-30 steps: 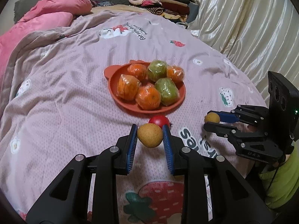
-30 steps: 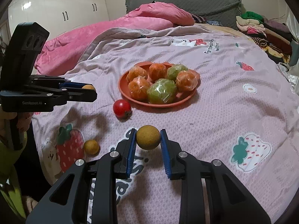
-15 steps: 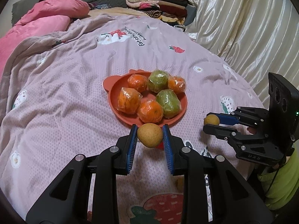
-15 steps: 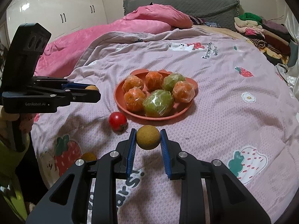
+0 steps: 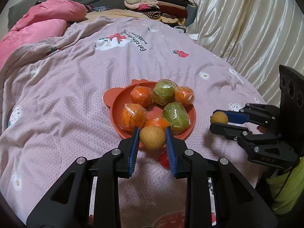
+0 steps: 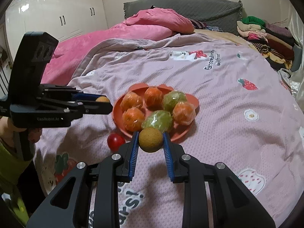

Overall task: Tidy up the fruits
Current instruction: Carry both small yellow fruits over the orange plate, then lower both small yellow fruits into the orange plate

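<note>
Clamping one brown fruit apiece, left gripper and right gripper, near plate.

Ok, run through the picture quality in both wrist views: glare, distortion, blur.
Left wrist view: fisheye bends the bed, dark corners ring the frame, and the curtain shines. Right wrist view: same bending, glare spots on the wardrobe doors, and soft shadows on the bedspread; the wrapped fruits glint, slightly soft.
</note>
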The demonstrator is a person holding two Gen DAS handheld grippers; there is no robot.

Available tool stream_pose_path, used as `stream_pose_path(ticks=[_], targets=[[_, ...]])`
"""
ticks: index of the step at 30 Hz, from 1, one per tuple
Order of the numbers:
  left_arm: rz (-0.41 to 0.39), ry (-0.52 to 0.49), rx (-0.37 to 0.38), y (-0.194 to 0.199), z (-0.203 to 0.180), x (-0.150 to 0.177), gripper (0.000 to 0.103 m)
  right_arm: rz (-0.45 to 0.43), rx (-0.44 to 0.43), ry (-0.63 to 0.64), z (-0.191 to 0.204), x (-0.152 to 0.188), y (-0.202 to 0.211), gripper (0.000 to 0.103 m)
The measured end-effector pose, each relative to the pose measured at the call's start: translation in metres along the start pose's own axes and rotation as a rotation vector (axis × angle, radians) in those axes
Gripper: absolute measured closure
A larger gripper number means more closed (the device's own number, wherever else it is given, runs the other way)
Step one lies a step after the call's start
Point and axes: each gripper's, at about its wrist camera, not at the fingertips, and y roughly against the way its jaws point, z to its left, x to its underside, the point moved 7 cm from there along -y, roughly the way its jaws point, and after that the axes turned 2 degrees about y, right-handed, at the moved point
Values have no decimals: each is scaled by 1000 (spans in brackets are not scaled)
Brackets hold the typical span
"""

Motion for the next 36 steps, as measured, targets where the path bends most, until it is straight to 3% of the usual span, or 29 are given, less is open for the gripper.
stream_pose_path(ticks=[19, 36], targets=[[7, 8, 30, -17, 9, 1, 83, 19, 4, 11, -5, -37, -33, 79], [2, 17, 40, -24, 14, -1, 83, 56, 21, 17, -8, -43, -57, 79]])
